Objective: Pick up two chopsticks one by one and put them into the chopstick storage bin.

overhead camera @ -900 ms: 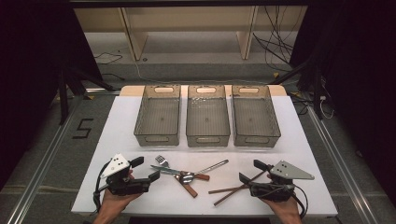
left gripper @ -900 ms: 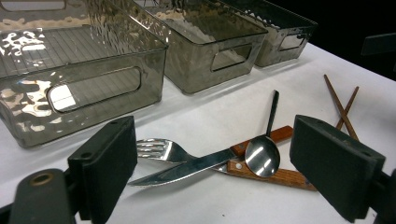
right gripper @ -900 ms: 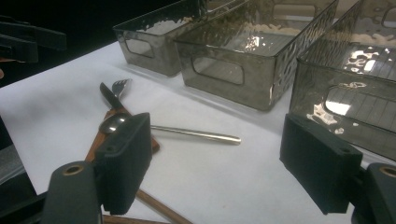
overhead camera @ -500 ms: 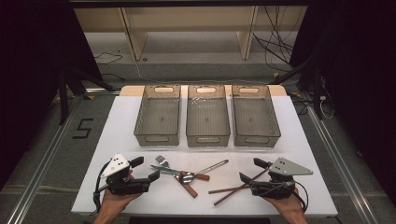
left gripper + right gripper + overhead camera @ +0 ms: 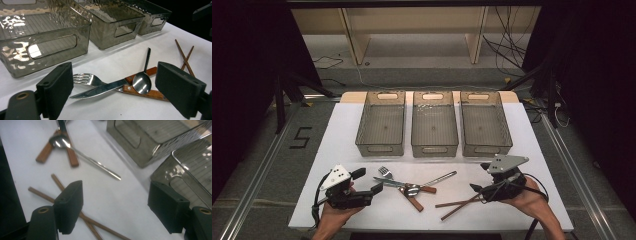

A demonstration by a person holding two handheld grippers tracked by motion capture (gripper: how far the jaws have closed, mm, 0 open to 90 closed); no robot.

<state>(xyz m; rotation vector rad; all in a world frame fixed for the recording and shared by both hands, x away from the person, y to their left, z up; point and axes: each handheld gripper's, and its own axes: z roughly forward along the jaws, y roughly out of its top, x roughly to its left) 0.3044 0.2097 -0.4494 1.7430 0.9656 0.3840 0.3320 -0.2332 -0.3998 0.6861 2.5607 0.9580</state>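
Cutlery lies piled at the table's front middle: a fork (image 5: 385, 171), a knife (image 5: 392, 182) and a spoon (image 5: 412, 189), two of them with brown wooden handles (image 5: 415, 203). Right of the pile, two brown chopsticks (image 5: 457, 206) lie crossed. My left gripper (image 5: 369, 181) rests just left of the pile, open and pointing at it. Between its jaws I see the fork (image 5: 86, 78), knife (image 5: 100, 88) and spoon (image 5: 141, 82) a short way ahead. My right gripper (image 5: 480, 177) is open beside the chopsticks' far ends, and the chopsticks (image 5: 57, 183) pass under its left jaw.
Three empty translucent grey bins (image 5: 379, 148), (image 5: 434, 148), (image 5: 487, 148) stand side by side behind the cutlery. The white table (image 5: 537, 150) has bare room at both sides. Dark floor, cables and shelving lie beyond the table.
My right gripper has shifted a little forward and left, closer to the chopsticks. The left gripper and the cutlery have stayed put.
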